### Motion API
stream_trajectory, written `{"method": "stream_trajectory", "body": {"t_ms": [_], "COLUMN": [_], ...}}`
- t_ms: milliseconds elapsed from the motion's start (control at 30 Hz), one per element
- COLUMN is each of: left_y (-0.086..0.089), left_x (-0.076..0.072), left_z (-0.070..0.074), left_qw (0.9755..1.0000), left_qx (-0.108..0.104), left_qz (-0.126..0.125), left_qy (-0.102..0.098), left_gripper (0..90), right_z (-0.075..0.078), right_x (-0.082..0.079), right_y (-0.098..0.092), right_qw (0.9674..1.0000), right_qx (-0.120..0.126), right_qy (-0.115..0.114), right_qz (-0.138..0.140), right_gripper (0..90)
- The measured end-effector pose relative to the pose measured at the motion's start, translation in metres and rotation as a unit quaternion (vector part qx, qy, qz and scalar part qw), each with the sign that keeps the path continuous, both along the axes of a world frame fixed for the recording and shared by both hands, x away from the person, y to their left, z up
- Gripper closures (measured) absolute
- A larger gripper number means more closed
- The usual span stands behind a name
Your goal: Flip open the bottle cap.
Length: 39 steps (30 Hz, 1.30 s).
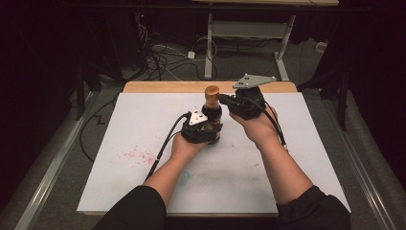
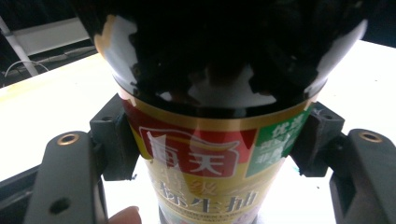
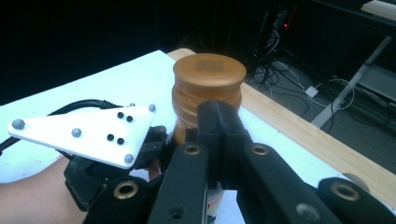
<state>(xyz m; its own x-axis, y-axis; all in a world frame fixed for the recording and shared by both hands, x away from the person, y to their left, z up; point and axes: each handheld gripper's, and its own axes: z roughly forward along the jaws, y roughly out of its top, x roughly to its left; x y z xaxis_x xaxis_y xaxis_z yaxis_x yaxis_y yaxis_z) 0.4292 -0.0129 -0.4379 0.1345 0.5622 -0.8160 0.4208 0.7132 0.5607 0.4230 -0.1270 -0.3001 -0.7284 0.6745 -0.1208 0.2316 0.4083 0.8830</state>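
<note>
Two black handheld grippers meet at one dark glass sauce bottle (image 1: 212, 113) with a red and gold label, standing upright near the middle of the white table sheet (image 1: 143, 124). The left gripper (image 1: 205, 129) clamps its jaws on the bottle's labelled body. The right gripper (image 1: 222, 99) has its jaws closed at the neck, under the bronze screw cap (image 3: 208, 72).

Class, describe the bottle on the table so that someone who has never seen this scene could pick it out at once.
Find the white sheet covering the wooden table; near its far middle two hands meet. Between them stands the dark bottle, its red, gold and green label clamped by the left gripper. Its bronze screw cap, beside the right gripper, sets it apart.
</note>
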Motion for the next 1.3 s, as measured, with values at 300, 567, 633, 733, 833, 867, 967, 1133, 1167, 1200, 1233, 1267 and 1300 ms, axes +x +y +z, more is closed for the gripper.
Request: {"method": "stream_trajectory", "body": {"t_ms": [300,567,633,733,833,867,967,1133,1167,1200,1233,1267,1300], "left_y": [-0.0014,0.0001,0.0003,0.0004,0.0004,0.0003,0.0003,0.0009,0.0008,0.0008,0.0002,0.0006,0.001], "left_x": [-0.0008,0.0001,0.0002,0.0002,0.0003,0.0003,0.0003,0.0006,0.0005,0.0004,0.0,0.0002,0.0003], "left_z": [0.001,0.0,0.0,0.0,-0.0001,-0.0001,0.0,-0.001,-0.0009,-0.001,-0.0006,-0.0008,-0.0009], "left_qw": [0.9998,1.0,1.0,1.0,1.0,1.0,1.0,1.0,1.0,1.0,1.0,1.0,1.0], "left_qx": [-0.014,-0.005,-0.005,-0.005,-0.005,-0.005,-0.006,-0.001,-0.001,-0.001,-0.005,-0.003,-0.002], "left_qz": [0.006,0.003,0.002,0.002,0.002,0.002,0.003,-0.001,-0.001,-0.001,0.001,0.0,0.0], "left_qy": [0.011,0.002,0.002,0.002,0.002,0.002,0.003,-0.005,-0.004,-0.005,-0.001,-0.003,-0.003], "left_gripper": [28.7,28.6,28.7,28.7,28.7,28.7,28.7,28.7,28.7,28.7,28.7,28.7,28.7], "right_z": [0.0009,0.0016,0.0017,0.0025,0.0035,0.0039,0.005,0.0061,0.0062,0.0064,0.0066,0.0067,0.0068], "right_x": [-0.0005,-0.0006,-0.0005,-0.0003,-0.0001,-0.0001,0.0002,0.0006,0.0007,0.0009,0.001,0.0012,0.0014], "right_y": [0.0012,0.0026,0.0029,0.0034,0.0039,0.004,0.0046,0.0048,0.0049,0.005,0.0053,0.0056,0.0061], "right_qw": [0.9999,0.9997,0.9997,0.9996,0.9995,0.9995,0.9995,0.9994,0.9993,0.9993,0.9993,0.9993,0.9993], "right_qx": [0.011,0.019,0.021,0.022,0.023,0.023,0.023,0.027,0.027,0.027,0.028,0.028,0.028], "right_qy": [-0.007,-0.012,-0.014,-0.016,-0.018,-0.018,-0.019,-0.022,-0.022,-0.023,-0.023,-0.023,-0.023], "right_qz": [-0.005,-0.008,-0.008,-0.008,-0.008,-0.008,-0.008,-0.009,-0.009,-0.009,-0.01,-0.01,-0.01], "right_gripper": [90.0,90.0,90.0,90.0,90.0,90.0,90.0,90.0,90.0,90.0,90.0,90.0,90.0]}}
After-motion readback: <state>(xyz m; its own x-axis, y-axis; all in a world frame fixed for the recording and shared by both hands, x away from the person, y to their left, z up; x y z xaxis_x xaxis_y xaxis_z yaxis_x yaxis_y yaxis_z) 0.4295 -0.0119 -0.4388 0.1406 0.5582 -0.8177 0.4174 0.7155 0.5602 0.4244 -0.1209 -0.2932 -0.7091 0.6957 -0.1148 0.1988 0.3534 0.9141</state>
